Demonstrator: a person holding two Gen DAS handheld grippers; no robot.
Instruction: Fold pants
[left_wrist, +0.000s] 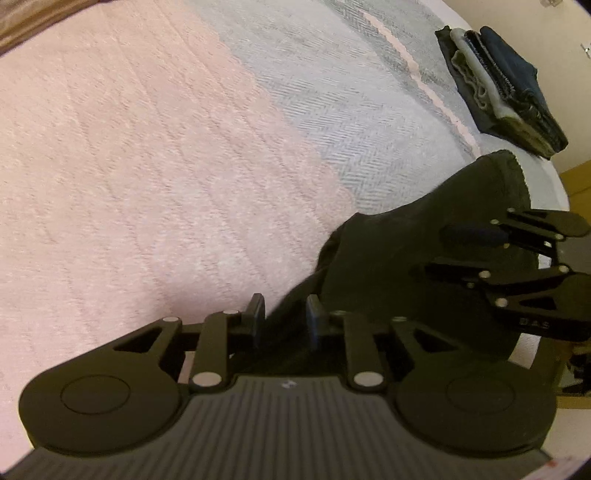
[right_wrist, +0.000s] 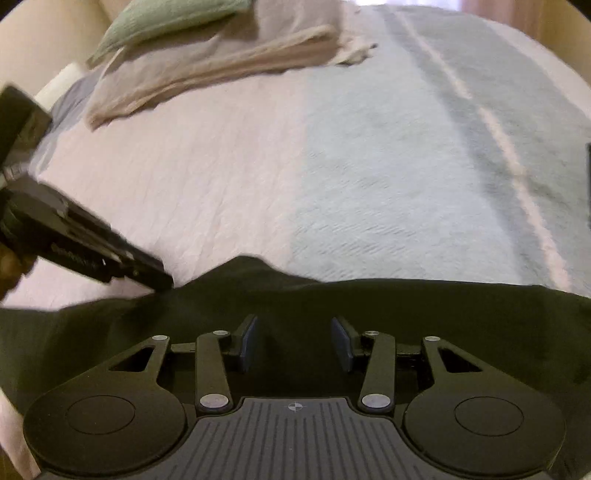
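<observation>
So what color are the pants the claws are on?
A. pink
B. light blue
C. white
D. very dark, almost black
D: the pants lying across the bed under the right claw are very dark, almost black, while the pink and light blue belong to the bedcover.

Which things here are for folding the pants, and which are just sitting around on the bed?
For the job: dark pants, left hand-held gripper, right hand-held gripper.

Just lying about: folded clothes stack, beige towels, green cloth.
</observation>
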